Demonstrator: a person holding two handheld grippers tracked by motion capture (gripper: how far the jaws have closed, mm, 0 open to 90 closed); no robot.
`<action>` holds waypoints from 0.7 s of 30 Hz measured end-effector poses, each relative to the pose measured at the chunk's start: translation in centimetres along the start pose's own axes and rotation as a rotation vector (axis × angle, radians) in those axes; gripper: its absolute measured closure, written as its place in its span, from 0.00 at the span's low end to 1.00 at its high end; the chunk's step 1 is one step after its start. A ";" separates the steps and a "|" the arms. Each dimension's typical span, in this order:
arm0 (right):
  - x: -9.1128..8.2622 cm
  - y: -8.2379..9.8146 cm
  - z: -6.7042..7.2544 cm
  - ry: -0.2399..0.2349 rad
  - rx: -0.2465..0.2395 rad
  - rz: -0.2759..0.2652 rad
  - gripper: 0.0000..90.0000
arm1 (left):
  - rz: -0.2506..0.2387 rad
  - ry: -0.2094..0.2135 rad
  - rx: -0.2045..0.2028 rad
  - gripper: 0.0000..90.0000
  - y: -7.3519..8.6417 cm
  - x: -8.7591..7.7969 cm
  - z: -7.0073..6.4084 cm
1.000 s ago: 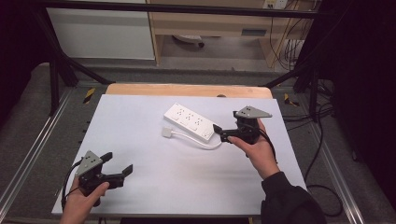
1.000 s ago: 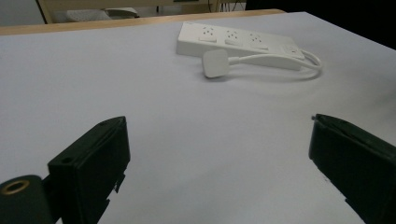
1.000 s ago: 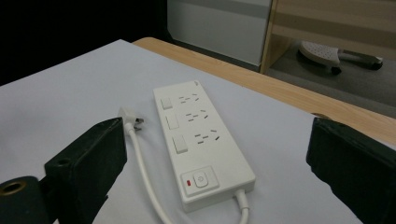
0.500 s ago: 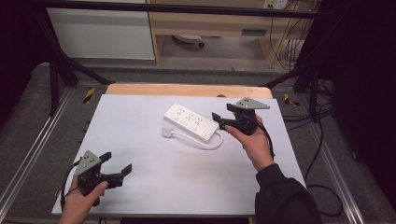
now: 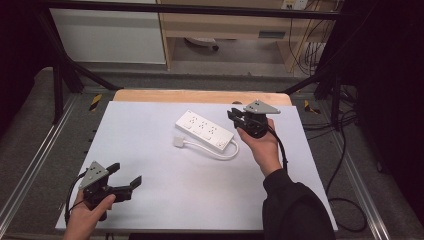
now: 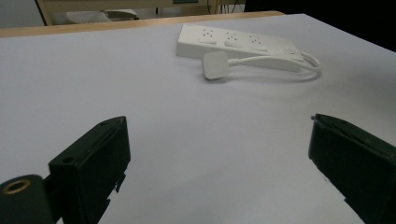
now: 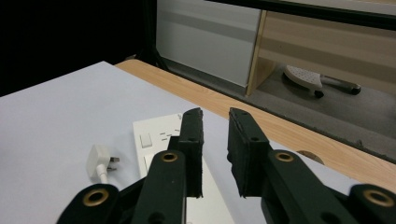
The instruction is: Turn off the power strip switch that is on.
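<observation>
- Nearest the person, at the table's [image 5: 165, 200] front left corner, the left gripper [image 5: 122, 181] sits low in a hand, jaws spread wide with nothing but bare white tabletop between them; in the left gripper view the two black jaws stand far apart at the frame's edges [image 6: 215, 177].
- Further in, past mid-table, the plug [image 5: 178, 142] lies flat on the white surface, just in front of the strip's left end; its white cord [image 5: 220, 153] runs along the strip's near side and loops back into the strip's right end.
- Beyond the plug, the power strip [image 5: 204, 131] lies flat and slantwise, switch end to the right, touching neither gripper.
- Just right of the strip, the right gripper [image 5: 233, 116] is held above the table in the right hand [image 5: 262, 147], dark sleeve trailing back to the front edge. Its jaws have just been closing and now stand narrow, a slim gap left between the pads and nothing held; in the right gripper view [image 7: 215, 154] they point over the strip's switch end toward the table's wooden far edge [image 5: 200, 96].
- Farthest back, behind the table, stands a white cabinet [image 5: 107, 35].
</observation>
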State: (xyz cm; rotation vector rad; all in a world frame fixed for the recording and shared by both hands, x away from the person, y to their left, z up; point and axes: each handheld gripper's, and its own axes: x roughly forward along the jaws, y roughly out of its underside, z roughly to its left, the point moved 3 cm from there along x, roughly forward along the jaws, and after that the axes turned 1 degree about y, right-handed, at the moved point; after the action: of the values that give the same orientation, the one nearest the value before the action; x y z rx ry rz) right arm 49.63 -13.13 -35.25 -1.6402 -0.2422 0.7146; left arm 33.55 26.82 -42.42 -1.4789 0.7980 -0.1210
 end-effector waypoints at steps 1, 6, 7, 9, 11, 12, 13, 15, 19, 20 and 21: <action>0.2 0.0 0.0 0.008 0.005 -0.004 0.89 | 0.000 -0.002 -0.001 0.06 0.0 0.0 0.0; 1.0 0.2 0.0 0.005 0.016 -0.008 0.93 | -0.001 -0.004 -0.002 0.06 0.0 0.0 0.0; 1.1 0.3 0.0 0.002 0.017 -0.010 0.94 | -0.001 -0.003 -0.002 0.06 0.0 0.0 0.0; 1.5 0.5 0.0 -0.004 0.025 -0.009 0.95 | -0.003 -0.001 -0.004 0.06 -0.1 0.0 0.0; 1.9 0.7 0.1 -0.004 0.025 -0.009 0.97 | -0.004 -0.002 -0.005 0.06 -0.1 0.0 0.1; 2.1 0.7 0.1 -0.003 0.025 -0.009 0.97 | -0.004 -0.002 -0.006 0.06 -0.1 0.0 0.1; 2.4 1.0 0.1 0.015 0.023 0.003 0.99 | -0.003 -0.002 -0.006 0.06 -0.1 0.0 0.1; 2.5 1.0 0.0 0.021 0.025 0.006 1.00 | -0.003 0.000 -0.006 0.06 0.0 0.0 0.1; 3.0 1.3 0.0 0.018 0.033 0.014 1.00 | -0.001 0.000 -0.004 0.06 0.0 0.0 0.0; 3.2 1.4 0.0 0.017 0.033 0.012 1.00 | -0.001 0.002 -0.002 0.06 0.0 0.0 0.0; 3.3 1.5 0.0 0.018 0.033 0.016 1.00 | -0.002 0.002 -0.001 0.06 0.0 0.0 0.0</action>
State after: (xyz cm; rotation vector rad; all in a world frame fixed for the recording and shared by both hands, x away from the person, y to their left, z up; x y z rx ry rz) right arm 51.85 -11.67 -37.67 -1.6178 -0.2042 0.7121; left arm 33.58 26.82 -42.38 -1.4811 0.7985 -0.1233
